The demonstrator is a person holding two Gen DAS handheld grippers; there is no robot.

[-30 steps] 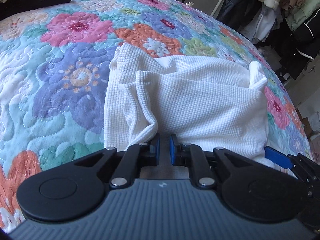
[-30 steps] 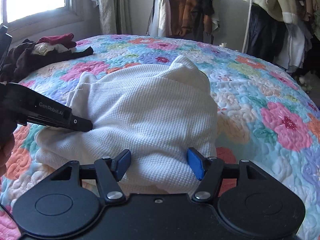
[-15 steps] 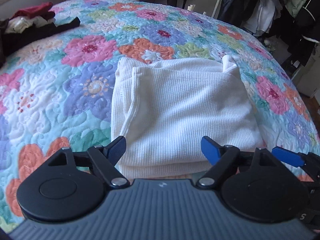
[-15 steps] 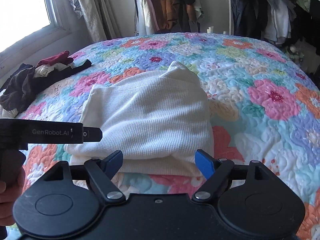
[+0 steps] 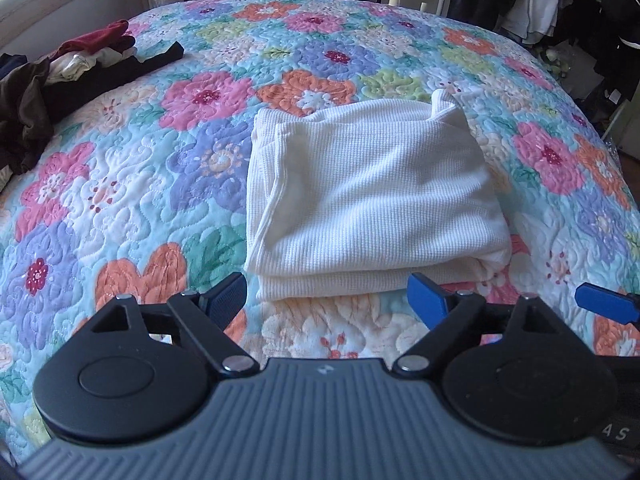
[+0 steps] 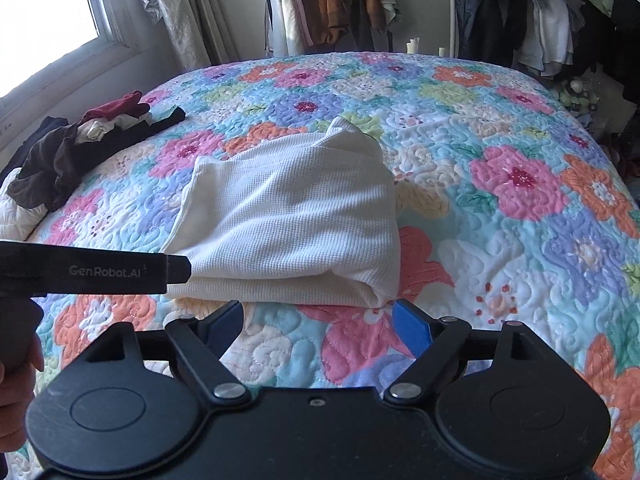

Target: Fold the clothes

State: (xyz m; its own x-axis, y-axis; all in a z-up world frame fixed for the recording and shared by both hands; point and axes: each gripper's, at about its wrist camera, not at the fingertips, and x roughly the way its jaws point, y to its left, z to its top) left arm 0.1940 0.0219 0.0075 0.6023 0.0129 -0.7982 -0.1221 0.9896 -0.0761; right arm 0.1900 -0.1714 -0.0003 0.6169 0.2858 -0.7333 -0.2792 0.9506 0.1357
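Observation:
A white waffle-knit garment [image 5: 372, 196] lies folded into a thick rectangle on the flowered quilt [image 5: 120, 200]; it also shows in the right wrist view [image 6: 288, 224]. My left gripper [image 5: 326, 300] is open and empty, just short of the garment's near edge. My right gripper [image 6: 318, 320] is open and empty, also just short of that edge. The left gripper's body [image 6: 92, 270] reaches in from the left in the right wrist view. A blue fingertip of the right gripper [image 5: 604, 304] shows at the right of the left wrist view.
A pile of dark, red and cream clothes [image 5: 60, 80] lies at the bed's far left edge [image 6: 80, 144]. A rack of hanging clothes [image 6: 540, 20] stands beyond the bed, with a window [image 6: 44, 20] at the left.
My left gripper let go of the garment and opened. Both grippers drew back from the folded garment, which now lies flat on the quilt.

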